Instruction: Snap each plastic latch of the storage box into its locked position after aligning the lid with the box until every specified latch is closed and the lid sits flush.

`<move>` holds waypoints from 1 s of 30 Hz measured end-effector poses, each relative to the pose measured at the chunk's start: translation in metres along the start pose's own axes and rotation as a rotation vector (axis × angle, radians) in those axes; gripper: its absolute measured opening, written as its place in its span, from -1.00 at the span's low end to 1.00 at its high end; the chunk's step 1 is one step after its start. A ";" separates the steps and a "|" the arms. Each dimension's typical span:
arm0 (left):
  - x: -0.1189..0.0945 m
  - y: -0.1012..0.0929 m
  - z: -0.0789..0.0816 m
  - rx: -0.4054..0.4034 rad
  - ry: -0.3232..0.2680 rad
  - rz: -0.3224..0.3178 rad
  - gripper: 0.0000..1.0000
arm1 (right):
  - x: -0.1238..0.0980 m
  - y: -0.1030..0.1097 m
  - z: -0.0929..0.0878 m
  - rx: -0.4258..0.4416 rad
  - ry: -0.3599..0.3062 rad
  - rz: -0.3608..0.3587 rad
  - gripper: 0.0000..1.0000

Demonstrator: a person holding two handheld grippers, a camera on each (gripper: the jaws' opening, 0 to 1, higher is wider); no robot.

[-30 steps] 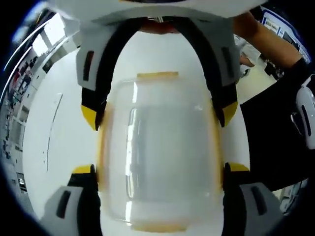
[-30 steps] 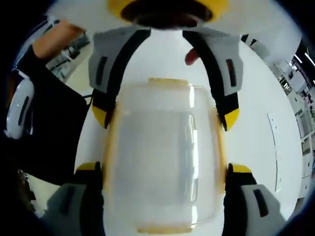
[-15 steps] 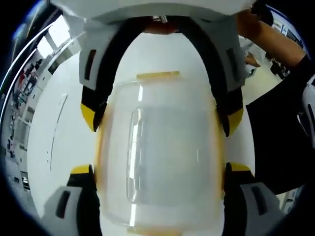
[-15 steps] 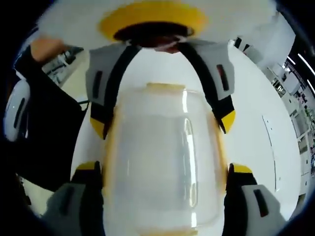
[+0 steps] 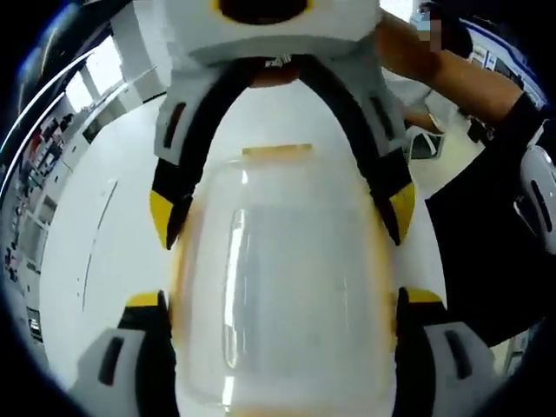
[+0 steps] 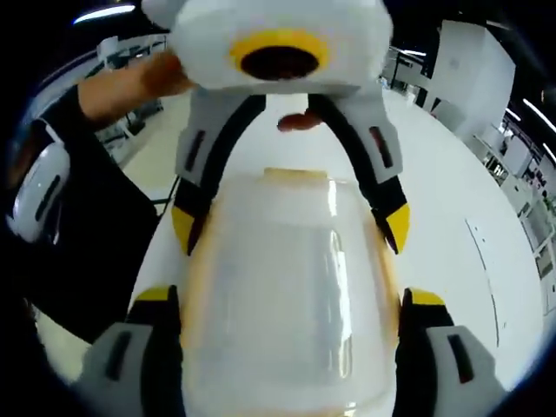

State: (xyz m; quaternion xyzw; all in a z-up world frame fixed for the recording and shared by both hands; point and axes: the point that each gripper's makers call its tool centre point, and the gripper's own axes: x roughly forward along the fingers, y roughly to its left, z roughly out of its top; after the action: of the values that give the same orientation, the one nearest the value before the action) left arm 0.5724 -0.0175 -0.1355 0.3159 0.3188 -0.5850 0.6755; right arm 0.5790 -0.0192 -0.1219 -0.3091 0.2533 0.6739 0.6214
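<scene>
Translucent-walled and amber-edged, sitting nearest in the left gripper view between that view's own jaws: meaning the storage box point(image 5: 280, 287), lid on, resting on the white table point(image 5: 95, 261). Straddling it from 6 o'clock with the left gripper point(image 5: 285, 300), jaws spread wide, yellow tips lying at 3 and 9 o'clock right against the long sides; too blurred to say whether pressing or merely touching. Reaching in farther off from 12 o'clock with the right gripper point(image 5: 282, 211), likewise splayed apart and flanking the far half of the box, just short of the amber latch point(image 5: 276, 152) on the far end wall. Showing beyond, at 3 o'clock, a person's black sleeve point(image 5: 486, 243). Mirroring all this in the right gripper view: flanking the storage box point(image 6: 291, 330) at 6 o'clock with the right gripper point(image 6: 291, 297), tips unclenched at the sides; meeting the left gripper point(image 6: 289, 226) coming down from 12 o'clock, released and bracketing the far end beside the end latch point(image 6: 295, 175); catching a fingertip point(image 6: 294, 122) behind that gripper's body. Lying farther out, at 3 o'clock the table point(image 6: 460, 261), at 9 o'clock the black sleeve point(image 6: 95, 252).
</scene>
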 end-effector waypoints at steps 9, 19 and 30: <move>-0.010 -0.006 0.005 -0.045 -0.226 0.065 1.00 | 0.000 0.009 0.001 -0.016 -0.054 -0.092 1.00; -0.029 -0.014 0.017 0.003 -0.431 0.241 0.74 | -0.015 0.020 0.036 -0.008 -0.282 -0.319 1.00; -0.060 -0.007 -0.003 -0.304 -0.625 0.345 1.00 | -0.051 0.026 0.025 0.077 -0.436 -0.488 1.00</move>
State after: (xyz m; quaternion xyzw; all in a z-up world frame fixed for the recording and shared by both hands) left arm 0.5587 0.0197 -0.0894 0.0676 0.1229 -0.4771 0.8676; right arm 0.5526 -0.0384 -0.0685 -0.1851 0.0580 0.5452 0.8155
